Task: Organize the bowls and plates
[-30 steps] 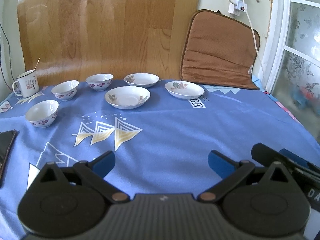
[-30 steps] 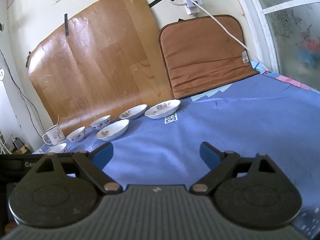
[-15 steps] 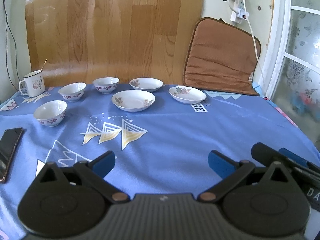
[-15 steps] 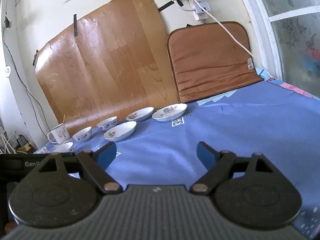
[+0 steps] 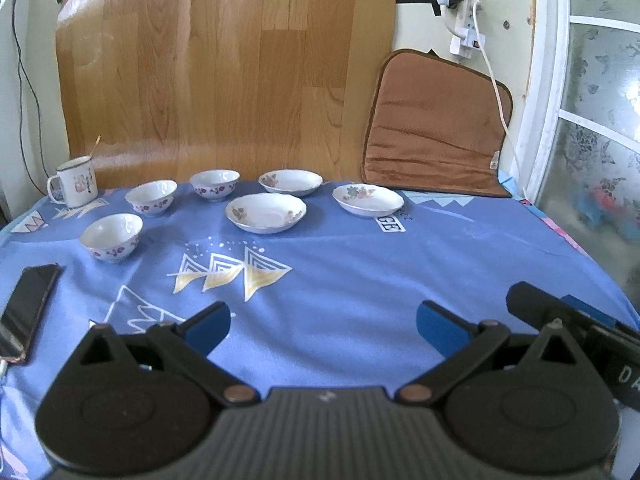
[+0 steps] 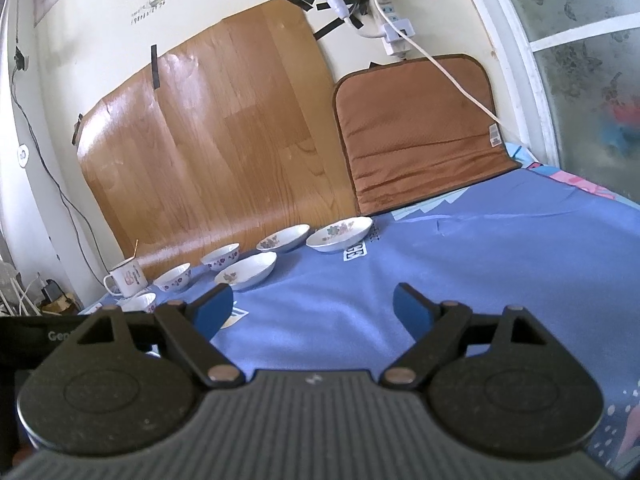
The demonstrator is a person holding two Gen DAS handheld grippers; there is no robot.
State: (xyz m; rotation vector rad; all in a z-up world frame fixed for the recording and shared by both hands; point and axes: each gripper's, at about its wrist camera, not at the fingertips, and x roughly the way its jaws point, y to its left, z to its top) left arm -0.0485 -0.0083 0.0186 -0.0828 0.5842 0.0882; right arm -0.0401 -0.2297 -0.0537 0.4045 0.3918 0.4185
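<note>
Three floral bowls and three shallow floral plates are spread across the upper middle of the left wrist view, on a blue tablecloth. The nearest bowl sits at left, with a second bowl and a third bowl further back; the front plate, the rear plate and the right plate lie to their right, all apart from one another. The left gripper is held low in the frame with its blue-padded fingers spread wide and nothing between them. The right gripper is likewise wide and empty, well short of the dishes, which appear at centre left of its view. No dish seems to have been gathered yet, so the step in hand is judged to be the first approach. A rim is best taken between the pads at one edge, the bowl kept level and lowered squarely into its neighbour, so that glazed surfaces are not knocked together. The enamel mug at upper left and the phone at the left edge should be avoided during the reach.
</note>
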